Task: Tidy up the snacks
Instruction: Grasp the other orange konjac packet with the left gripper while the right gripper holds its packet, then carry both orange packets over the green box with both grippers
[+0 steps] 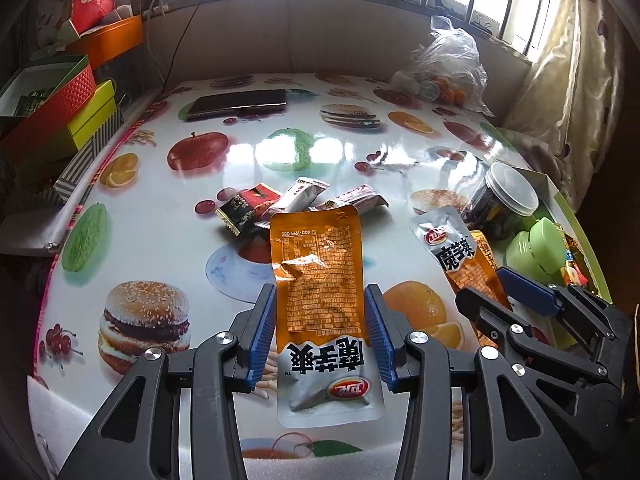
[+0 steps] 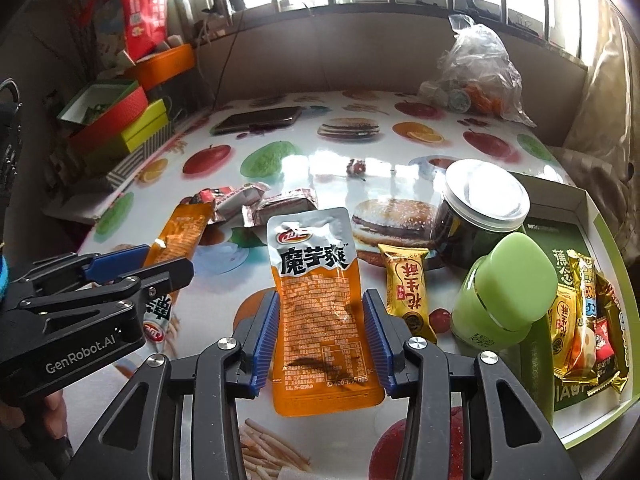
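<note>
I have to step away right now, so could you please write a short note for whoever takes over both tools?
Left tool: shut on an orange konjac pouch, silver end toward the camera, lifted off the table.
Right tool: shut on a second orange konjac pouch, silver end away from the camera.
Done: several snack packets already lie in the green-edged tray on the right, beside a green jar and a dark jar.
Left: both pouches, a yellow packet and the small wrapped snacks mid-table.

The green box (image 2: pixel 596 216) is cut off at the right edge, and the dark jar (image 2: pixel 476 224) hides its far corner.
</note>
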A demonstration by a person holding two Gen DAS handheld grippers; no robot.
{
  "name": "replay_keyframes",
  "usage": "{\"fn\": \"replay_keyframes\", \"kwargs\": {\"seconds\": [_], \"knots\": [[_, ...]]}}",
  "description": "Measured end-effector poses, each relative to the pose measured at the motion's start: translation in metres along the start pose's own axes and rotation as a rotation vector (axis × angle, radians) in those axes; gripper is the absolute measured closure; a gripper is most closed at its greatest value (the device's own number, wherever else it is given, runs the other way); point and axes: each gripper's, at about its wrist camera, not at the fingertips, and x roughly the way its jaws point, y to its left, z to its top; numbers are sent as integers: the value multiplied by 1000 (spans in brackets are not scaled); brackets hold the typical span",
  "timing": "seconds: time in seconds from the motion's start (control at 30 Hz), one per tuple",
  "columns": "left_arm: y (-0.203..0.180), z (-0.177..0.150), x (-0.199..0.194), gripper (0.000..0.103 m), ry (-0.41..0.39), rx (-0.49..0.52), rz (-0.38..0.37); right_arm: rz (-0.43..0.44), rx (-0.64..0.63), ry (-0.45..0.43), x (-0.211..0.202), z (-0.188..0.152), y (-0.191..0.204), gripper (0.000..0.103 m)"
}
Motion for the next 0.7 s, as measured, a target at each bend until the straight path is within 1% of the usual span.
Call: {"fn": "replay_keyframes", "kwargs": {"seconds": [0.4, 0.7], "knots": [[-12, 13, -24, 58, -61, 15, -25, -3, 5, -70, -38, 8, -3, 62], [-33, 22, -39, 58, -98, 47, -67, -30, 28, -117, -65, 9, -15, 62]]}}
